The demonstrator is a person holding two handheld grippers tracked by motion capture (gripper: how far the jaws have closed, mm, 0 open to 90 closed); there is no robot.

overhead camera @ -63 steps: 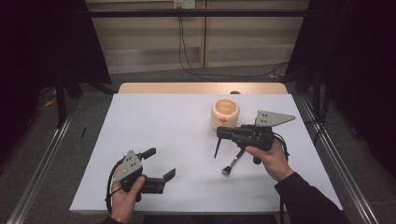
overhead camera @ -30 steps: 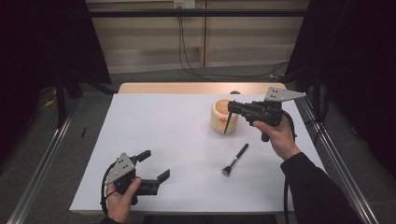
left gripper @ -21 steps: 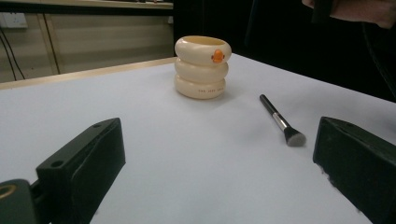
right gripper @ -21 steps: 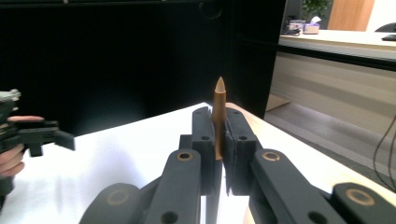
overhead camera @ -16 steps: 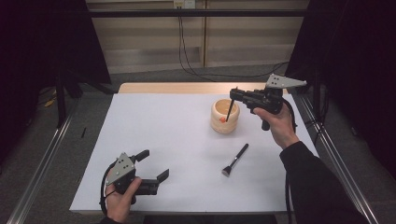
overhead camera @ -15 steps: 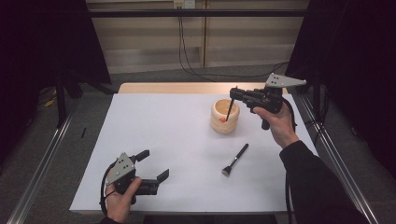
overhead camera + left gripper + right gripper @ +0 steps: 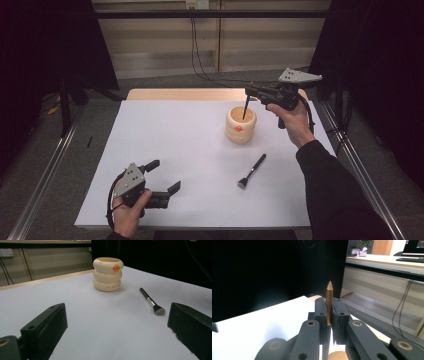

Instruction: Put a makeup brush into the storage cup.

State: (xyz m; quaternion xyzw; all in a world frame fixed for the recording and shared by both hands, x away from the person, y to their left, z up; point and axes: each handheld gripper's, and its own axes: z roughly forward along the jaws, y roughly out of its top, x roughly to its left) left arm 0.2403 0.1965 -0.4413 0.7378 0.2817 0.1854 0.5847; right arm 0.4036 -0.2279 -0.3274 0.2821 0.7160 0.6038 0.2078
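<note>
A thin brush (image 7: 245, 108) hangs upright over the cream cup (image 7: 240, 124), its lower end just inside the mouth, its upper part clamped between the jaws of the right gripper (image 7: 251, 91), which is held above the cup's far edge. In the right gripper view the brush's pointed brown handle tip (image 7: 329, 293) rises between the two closed jaws. The step in hand appears to be putting brushes into the cup: this one looks ready to be lowered a little and released, which calls for the jaws to part without tipping the cup. A second brush (image 7: 251, 171) lies flat on the white table (image 7: 165, 130), near the cup on the person's side, probably the next to be picked up. The left gripper (image 7: 165, 176) rests on the table well away from the cup, near the front edge, jaws apart and empty. The held brush's bristle end is hidden inside the cup, and small print on the cup (image 7: 108, 274) is too fine to read.
</note>
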